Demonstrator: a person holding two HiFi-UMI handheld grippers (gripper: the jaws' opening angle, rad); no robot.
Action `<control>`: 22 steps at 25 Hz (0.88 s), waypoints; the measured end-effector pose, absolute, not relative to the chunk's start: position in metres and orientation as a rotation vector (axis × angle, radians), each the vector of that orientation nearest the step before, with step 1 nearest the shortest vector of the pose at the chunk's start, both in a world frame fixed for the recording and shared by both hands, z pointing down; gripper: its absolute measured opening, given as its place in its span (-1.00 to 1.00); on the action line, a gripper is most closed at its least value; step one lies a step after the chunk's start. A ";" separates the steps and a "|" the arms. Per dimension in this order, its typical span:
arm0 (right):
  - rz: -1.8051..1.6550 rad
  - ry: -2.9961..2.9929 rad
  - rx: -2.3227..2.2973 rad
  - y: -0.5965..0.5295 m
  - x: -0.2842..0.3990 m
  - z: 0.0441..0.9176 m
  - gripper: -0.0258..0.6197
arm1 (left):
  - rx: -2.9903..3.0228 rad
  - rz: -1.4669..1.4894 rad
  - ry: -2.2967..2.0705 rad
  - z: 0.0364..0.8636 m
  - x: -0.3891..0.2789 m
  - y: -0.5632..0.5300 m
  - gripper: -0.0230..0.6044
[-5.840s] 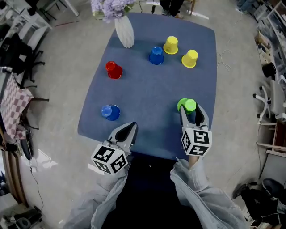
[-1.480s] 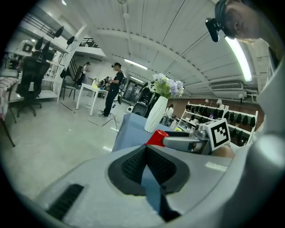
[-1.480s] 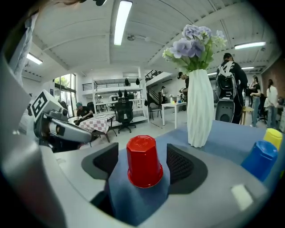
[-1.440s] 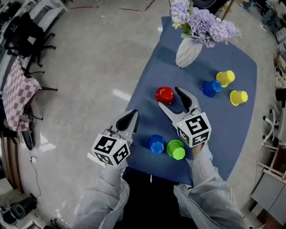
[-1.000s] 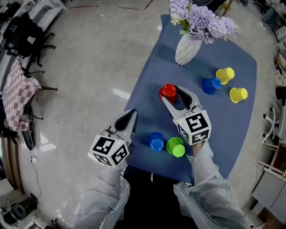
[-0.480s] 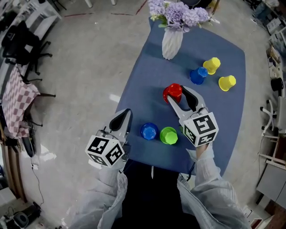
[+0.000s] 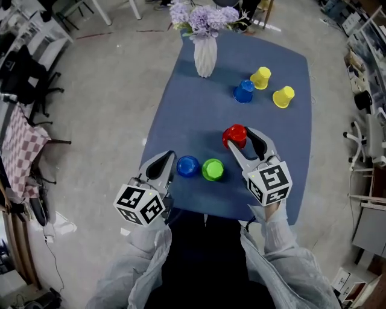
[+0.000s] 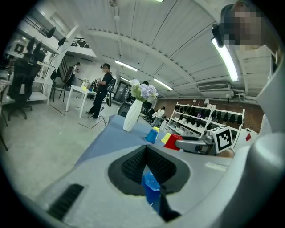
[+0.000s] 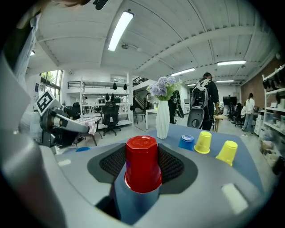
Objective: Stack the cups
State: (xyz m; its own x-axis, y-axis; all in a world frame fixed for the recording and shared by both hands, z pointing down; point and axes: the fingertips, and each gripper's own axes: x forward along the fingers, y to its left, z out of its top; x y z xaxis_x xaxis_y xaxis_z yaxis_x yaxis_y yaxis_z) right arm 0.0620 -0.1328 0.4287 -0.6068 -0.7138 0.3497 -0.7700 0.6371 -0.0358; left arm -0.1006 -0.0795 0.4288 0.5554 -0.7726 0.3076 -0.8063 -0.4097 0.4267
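Cup-stacking session, head view: the person's right gripper (image 7: pixel 240 137) is clamped on a red cup (image 7: pixel 234 134). Its pads press both sides, and the cup hangs upside down, base up, over mid-table just right of centre. The blue table (image 7: pixel 181 114) carries five more cups.

The left gripper (image 7: pixel 166 160) sits at the table's near-left edge, jaws drawn together to a thin slit and gripping nothing. A sliver of blue shows thru that slit; cup or tabletop, can't tell.

Just right of it, by the near edge, the nearer blue cup (image 7: pixel 187 166) and a green cup (image 7: pixel 212 169) stand side by side, btwn the two grippers.

At far right, the farther blue cup (image 7: pixel 243 92) stands close beside one yellow cup (image 7: pixel 261 77). A second yellow cup (image 7: pixel 283 96) is a little further right, apart from both. Both yellow ones are base-up.

A white vase (image 7: pixel 205 55) w/ purple flowers (image 7: pixel 202 13) stands at the far edge, left of that group.

Grey sleeves (image 7: pixel 151 259) run back from both grippers. Bkgd: a checked cloth (image 7: pixel 18 148) off the table at left, and a standing person (image 8: pixel 103 91) well beyond the table.
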 end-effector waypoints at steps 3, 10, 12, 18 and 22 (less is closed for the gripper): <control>0.247 -2.541 1.212 -0.110 0.073 0.424 -0.19 | 2.289 0.085 -1.221 0.423 -0.088 -0.072 -0.93; 0.302 -2.516 1.258 -0.061 0.091 0.434 -0.19 | 2.352 0.108 -1.133 0.415 -0.056 -0.061 -0.93; 0.307 -2.507 1.272 -0.052 0.093 0.439 -0.19 | 2.366 0.115 -1.109 0.414 -0.049 -0.059 -0.93; 0.330 -2.492 1.313 -0.037 0.095 0.457 -0.19 | 2.373 0.160 -1.060 0.422 -0.040 -0.049 -0.93; 0.325 -2.478 1.336 -0.031 0.095 0.473 -0.19 | 2.359 0.185 -1.051 0.429 -0.036 -0.047 -0.93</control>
State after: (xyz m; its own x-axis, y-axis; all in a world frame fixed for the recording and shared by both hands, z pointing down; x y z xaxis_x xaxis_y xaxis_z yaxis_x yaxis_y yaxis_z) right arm 0.0951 -0.0314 0.4726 -0.5191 -0.7702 0.3707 -0.8397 0.5404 -0.0533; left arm -0.0361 -0.0472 0.4291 0.6857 -0.6471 0.3332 -0.7220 -0.5464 0.4245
